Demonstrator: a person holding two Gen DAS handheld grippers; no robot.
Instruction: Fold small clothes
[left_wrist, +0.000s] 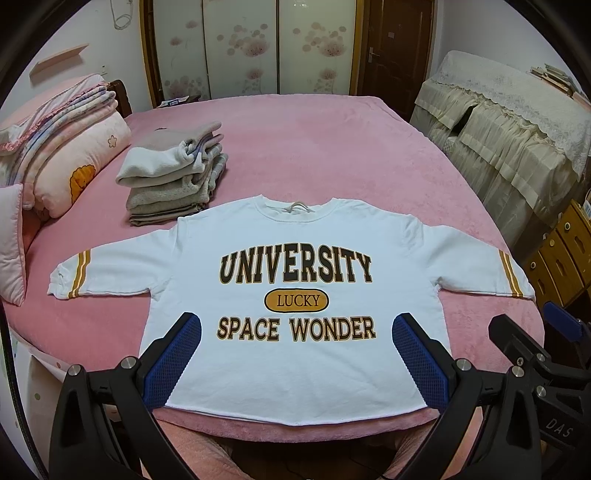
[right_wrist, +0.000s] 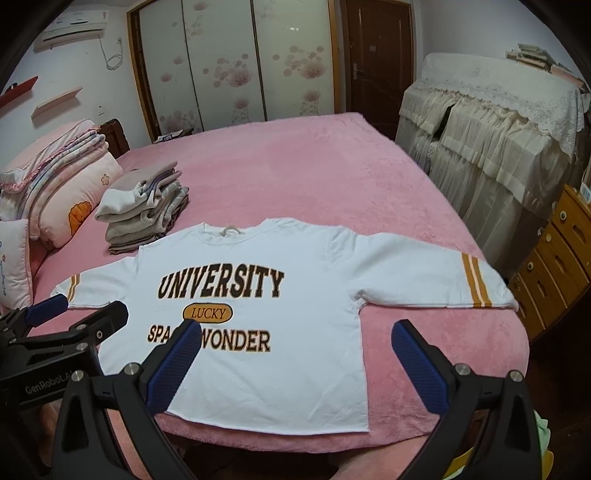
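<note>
Soft, even indoor light filled both views, probably from an overhead source out of frame. The white sweatshirt (left_wrist: 295, 266) looked slightly bluish, its print sharp. Shadows were faint. Glossy wardrobe doors (right_wrist: 229, 62) carried mild glare. Fisheye distortion bent the room's edges, and the corners fell into black vignetting.

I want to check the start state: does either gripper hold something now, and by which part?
Nothing is held. The left gripper and right gripper are both open above the flat white sweatshirt.
</note>
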